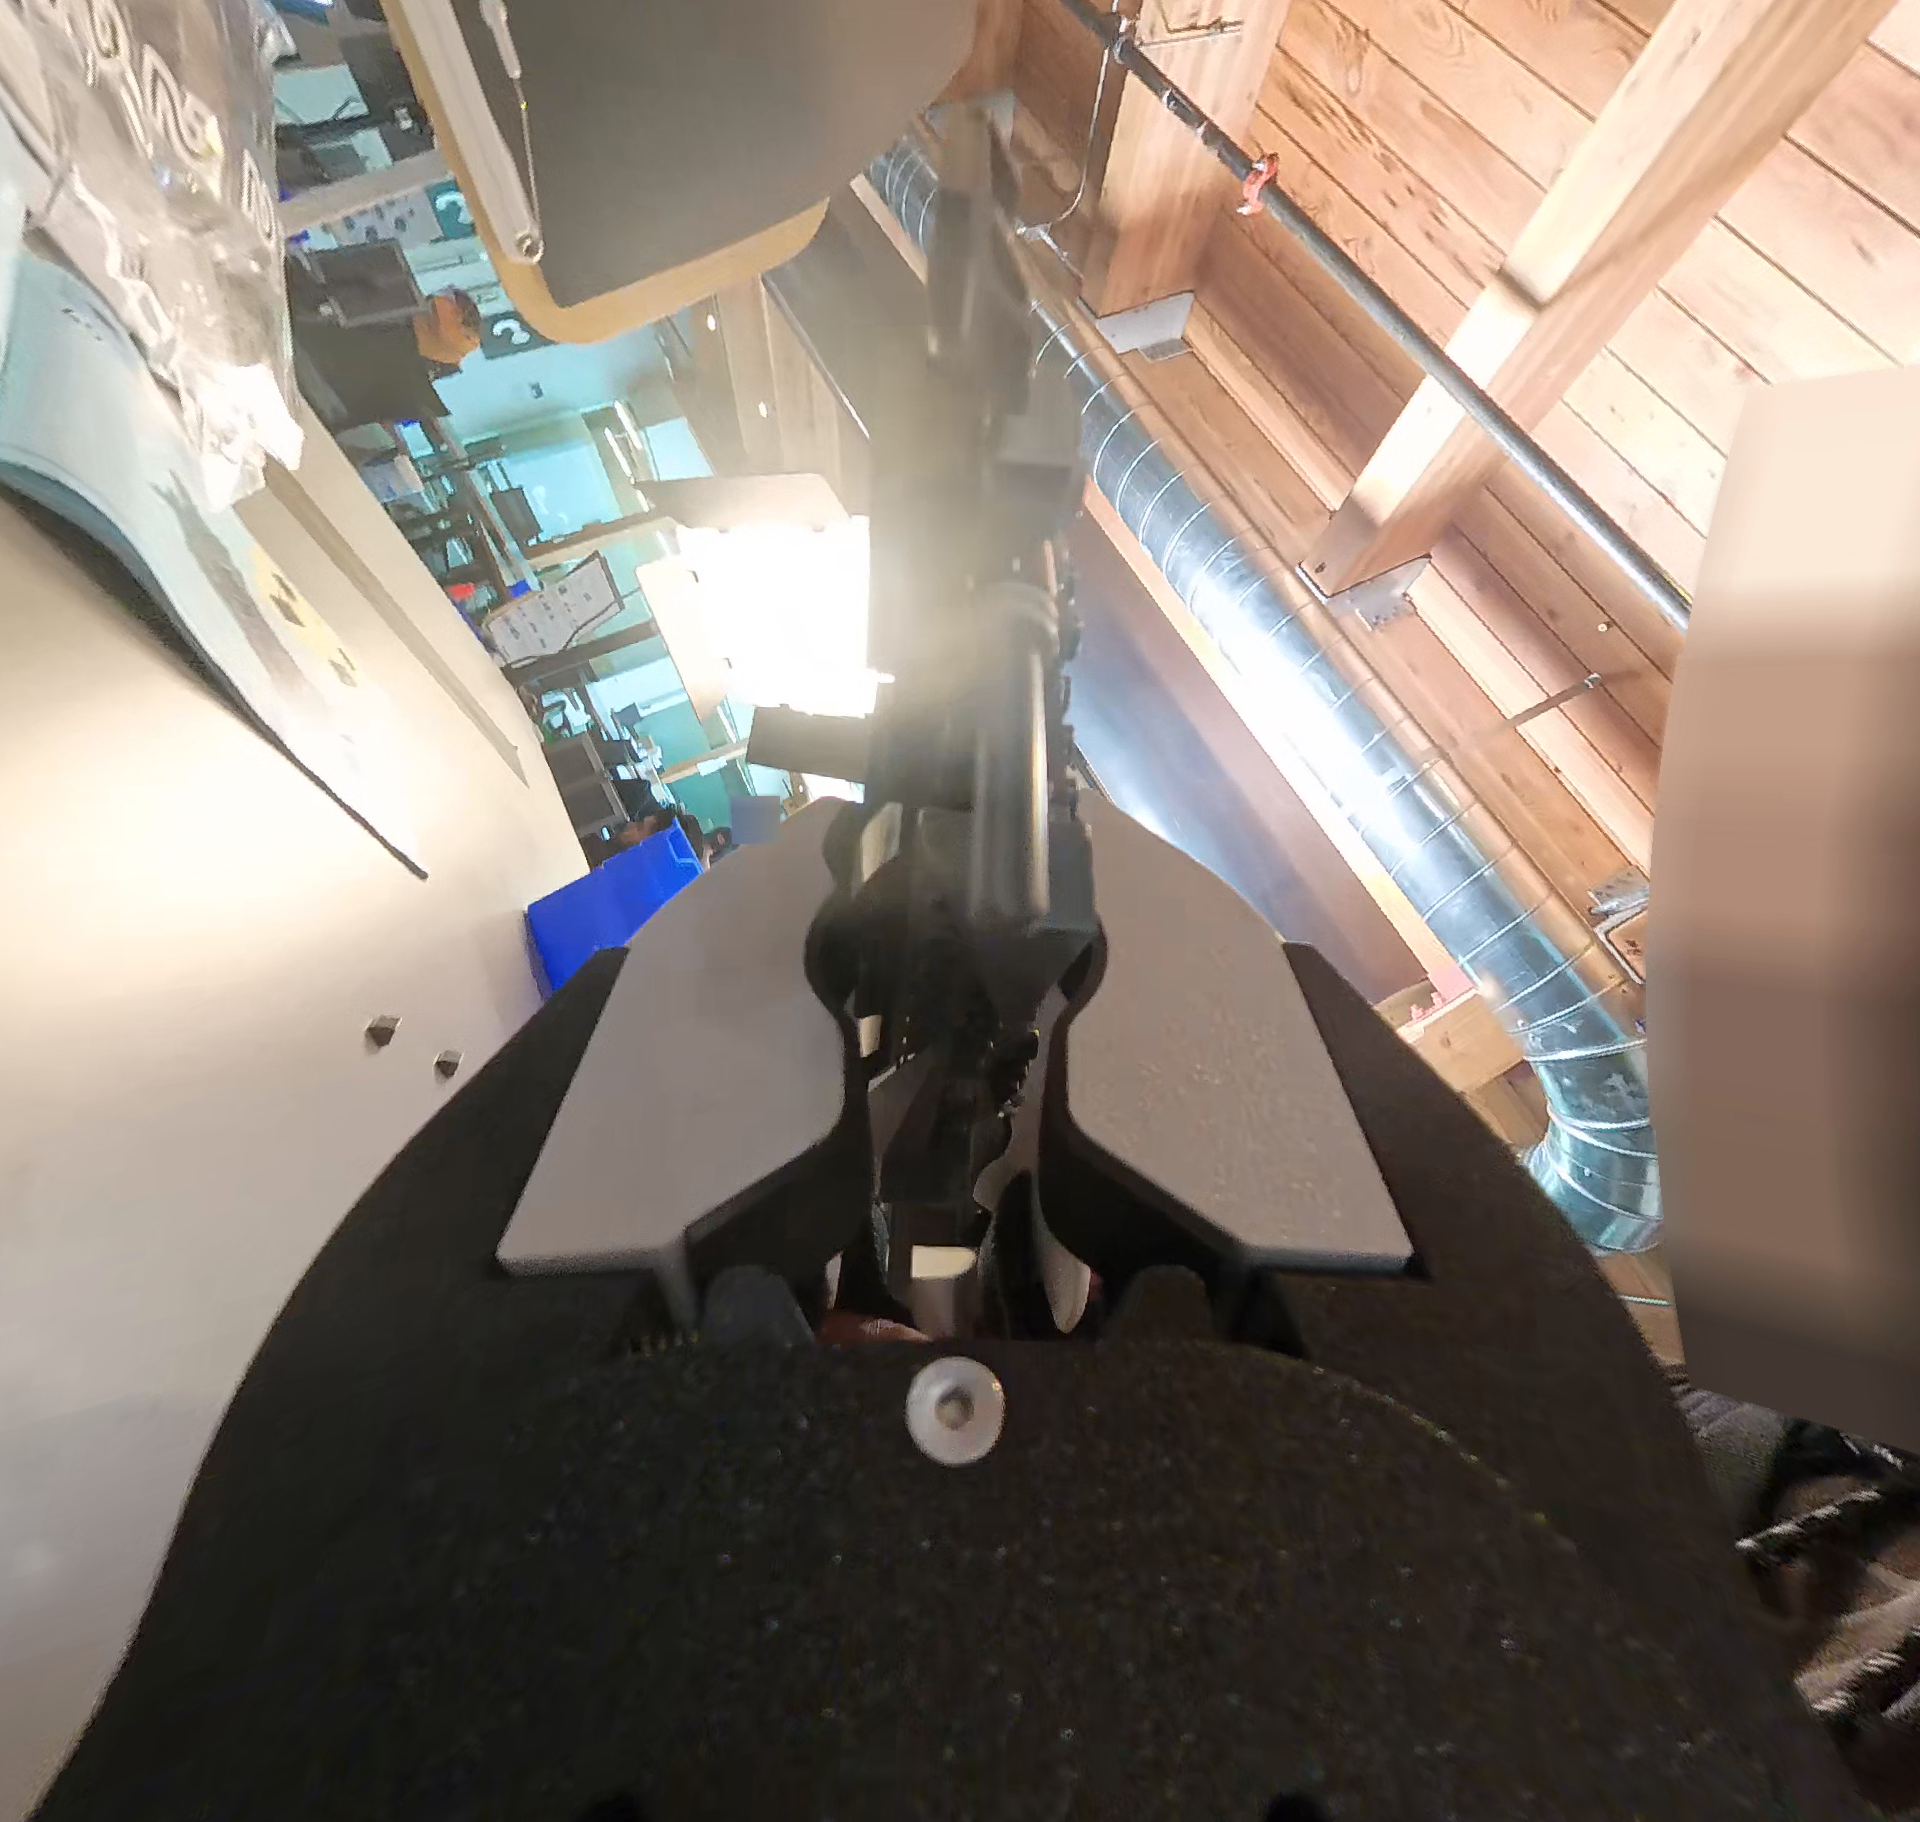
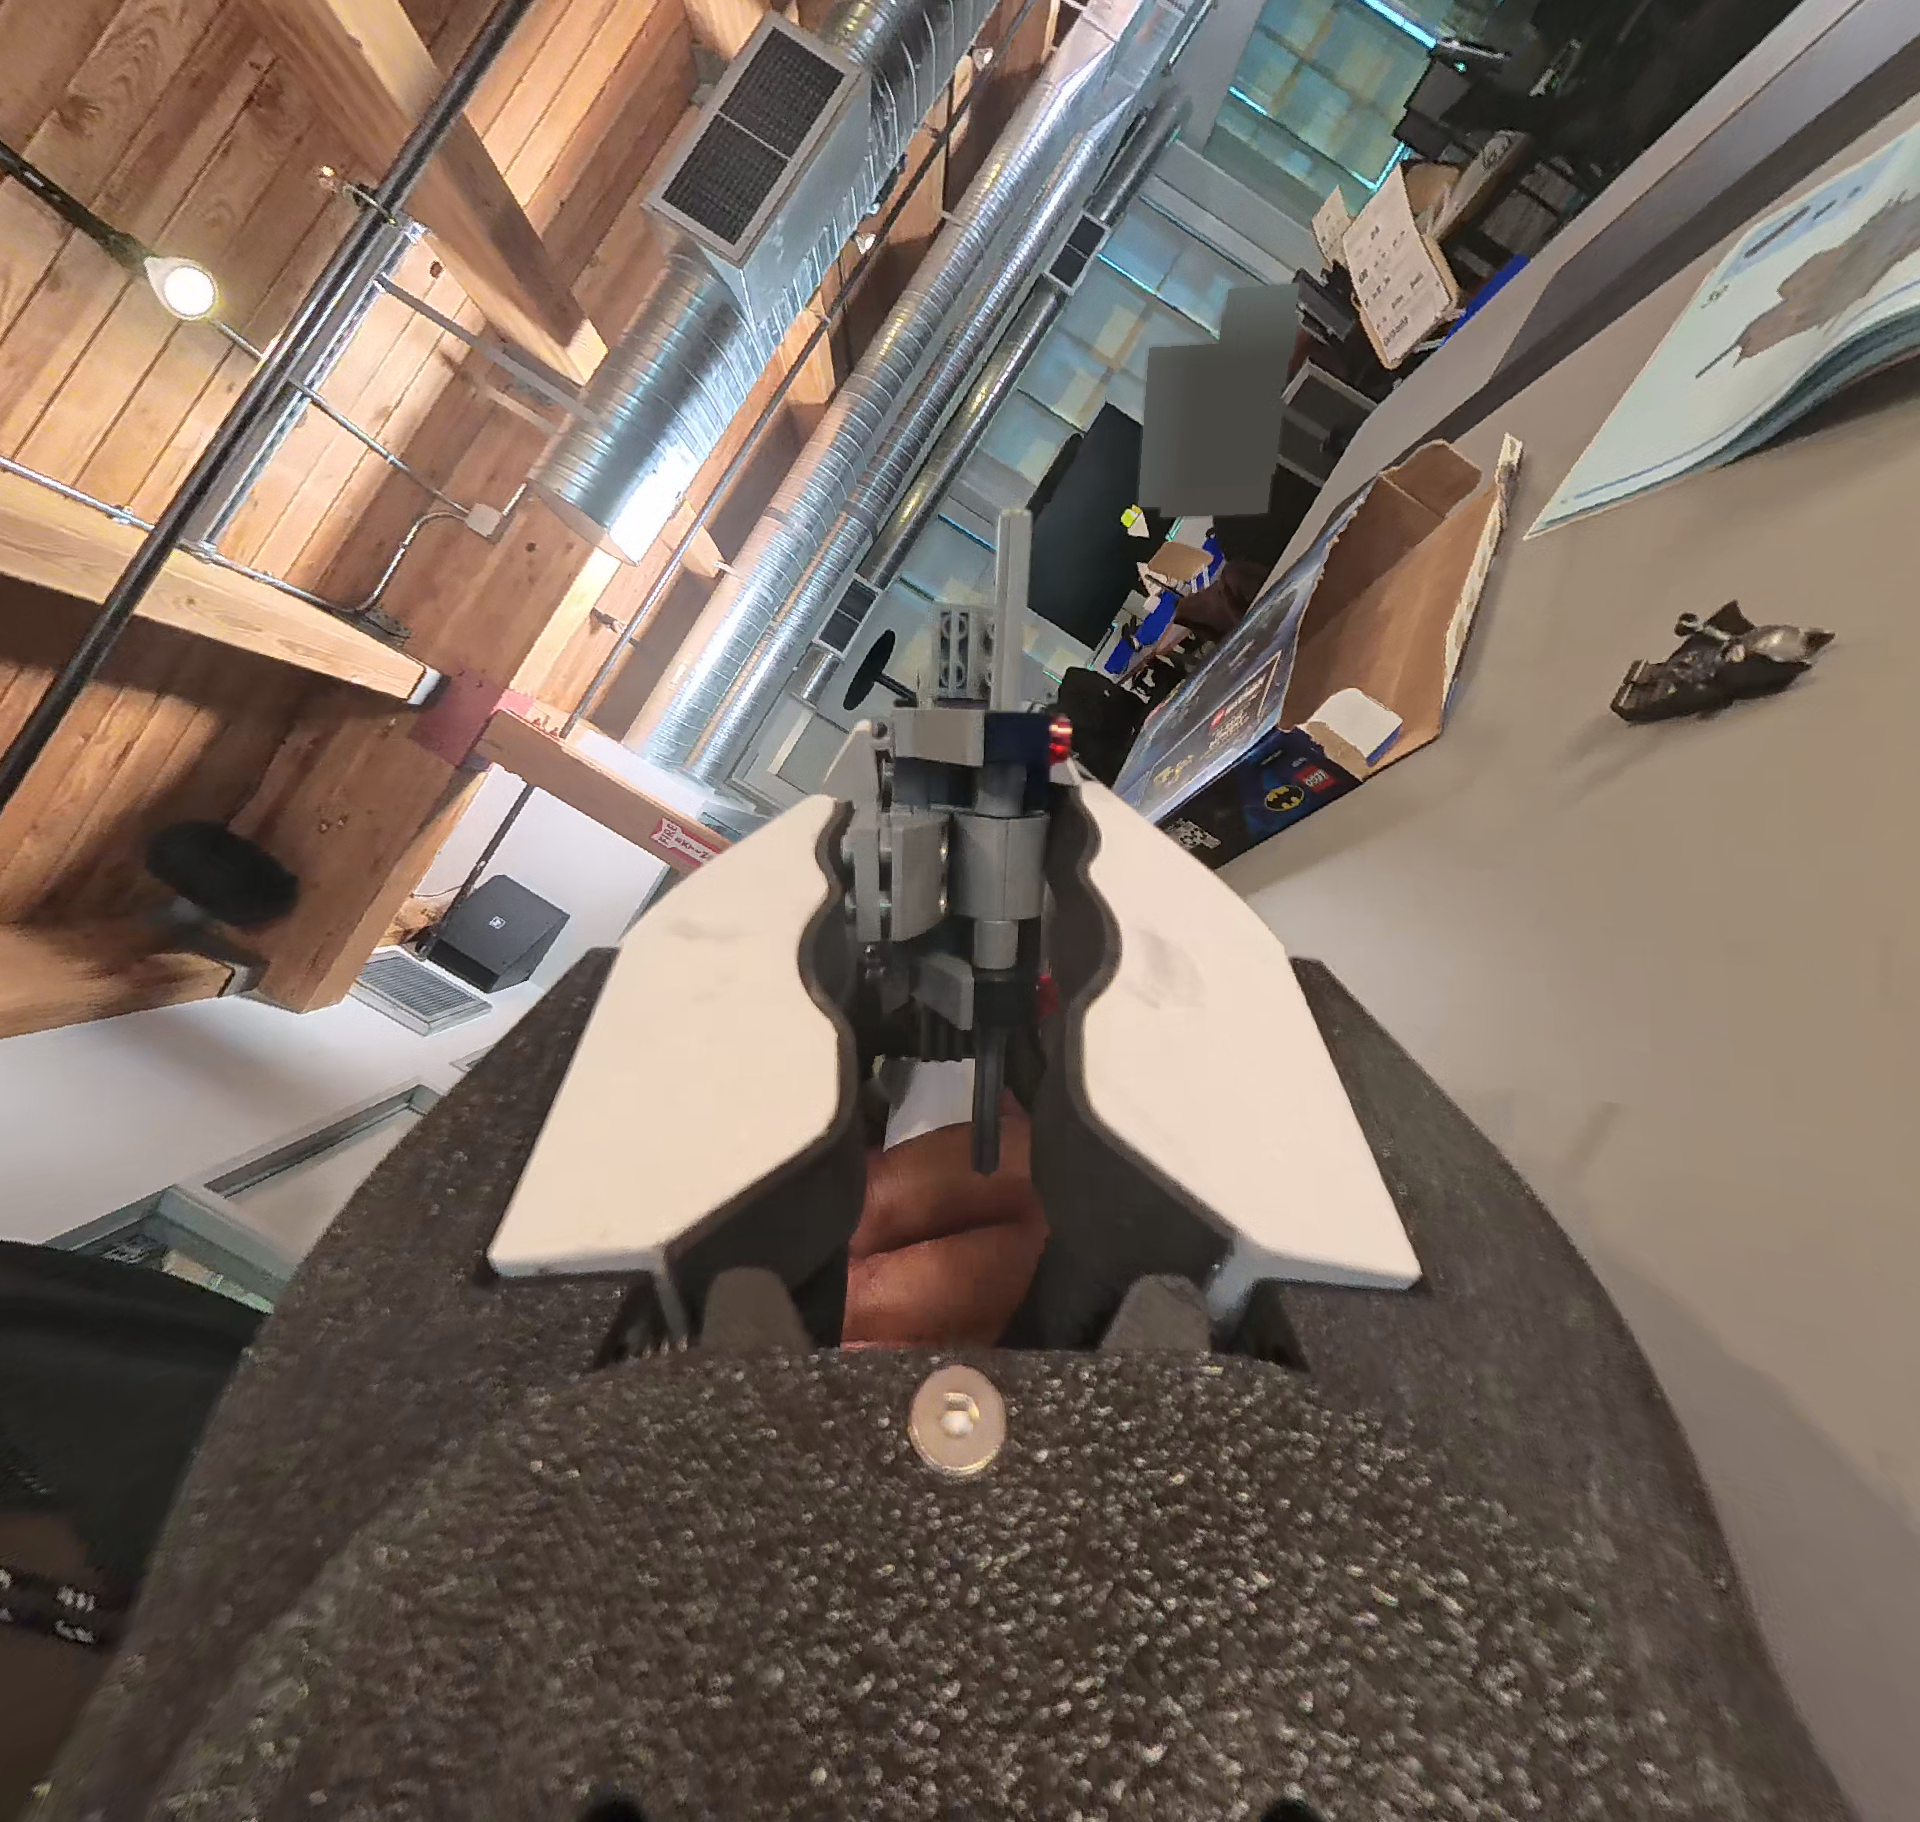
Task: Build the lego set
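In the left wrist view my left gripper (image 1: 956, 837) is shut on a long black brick-built assembly (image 1: 987, 525). The assembly sticks out past the fingertips and is blurred. In the right wrist view my right gripper (image 2: 956, 837) is shut on a grey brick-built assembly (image 2: 956, 868) with a dark blue part and a red stud. A thin grey axle (image 2: 1013, 609) rises from it. Both grippers are held up off the grey table (image 2: 1558, 941), tilted toward the wooden ceiling. A small black brick-built piece (image 2: 1714, 666) lies on the table to the right.
An open cardboard box (image 2: 1382, 629) and an open booklet (image 2: 1787, 318) lie on the table. In the left wrist view the table (image 1: 208, 941) carries a booklet (image 1: 260, 629) and a clear plastic bag (image 1: 156, 162); a blue bin (image 1: 603, 899) stands beyond it. My two grippers' fingertips are within a few centimetres of each other. My left gripper's tips are some 15 cm from the small black brick-built piece (image 2: 1714, 666).
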Action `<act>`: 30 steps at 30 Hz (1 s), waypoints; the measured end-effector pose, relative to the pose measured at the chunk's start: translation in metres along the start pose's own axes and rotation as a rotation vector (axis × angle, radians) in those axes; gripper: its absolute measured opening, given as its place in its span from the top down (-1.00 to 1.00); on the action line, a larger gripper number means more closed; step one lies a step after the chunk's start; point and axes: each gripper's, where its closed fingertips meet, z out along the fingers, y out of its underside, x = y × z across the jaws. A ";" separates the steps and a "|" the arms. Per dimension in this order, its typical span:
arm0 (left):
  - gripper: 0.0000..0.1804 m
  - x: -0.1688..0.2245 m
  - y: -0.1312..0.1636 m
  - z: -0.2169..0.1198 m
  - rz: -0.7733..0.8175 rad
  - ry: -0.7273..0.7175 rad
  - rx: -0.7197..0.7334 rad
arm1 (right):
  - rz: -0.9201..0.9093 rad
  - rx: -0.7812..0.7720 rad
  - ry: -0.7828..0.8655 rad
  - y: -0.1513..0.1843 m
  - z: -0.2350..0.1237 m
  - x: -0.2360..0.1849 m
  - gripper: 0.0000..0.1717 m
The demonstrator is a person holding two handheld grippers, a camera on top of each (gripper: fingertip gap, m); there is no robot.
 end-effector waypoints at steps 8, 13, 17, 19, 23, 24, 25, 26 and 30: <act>0.63 -0.012 0.008 -0.005 -0.071 -0.019 -0.046 | 0.007 -0.043 0.066 0.006 -0.006 0.009 0.58; 0.63 -0.012 0.013 -0.006 -0.065 0.004 -0.061 | -0.002 -0.029 0.071 0.007 -0.010 0.010 0.58; 0.63 -0.015 0.014 -0.009 -0.058 0.013 -0.063 | 0.014 -0.036 0.071 0.009 -0.012 0.013 0.58; 0.63 -0.015 0.015 -0.009 -0.046 0.019 -0.069 | 0.021 -0.037 0.066 0.010 -0.012 0.013 0.58; 0.63 -0.017 0.015 -0.010 -0.047 0.017 -0.071 | 0.033 -0.046 0.070 0.011 -0.012 0.015 0.58; 0.62 -0.020 0.015 -0.010 -0.055 0.006 -0.073 | 0.043 -0.052 0.080 0.011 -0.012 0.017 0.57; 0.62 -0.022 0.015 -0.011 -0.067 -0.002 -0.068 | 0.052 -0.059 0.090 0.011 -0.012 0.019 0.59; 0.63 -0.024 0.015 -0.012 -0.085 -0.007 -0.059 | 0.055 -0.070 0.100 0.013 -0.012 0.020 0.58; 0.63 -0.030 0.013 -0.017 -0.131 -0.022 -0.041 | 0.104 -0.118 0.133 0.019 -0.011 0.025 0.57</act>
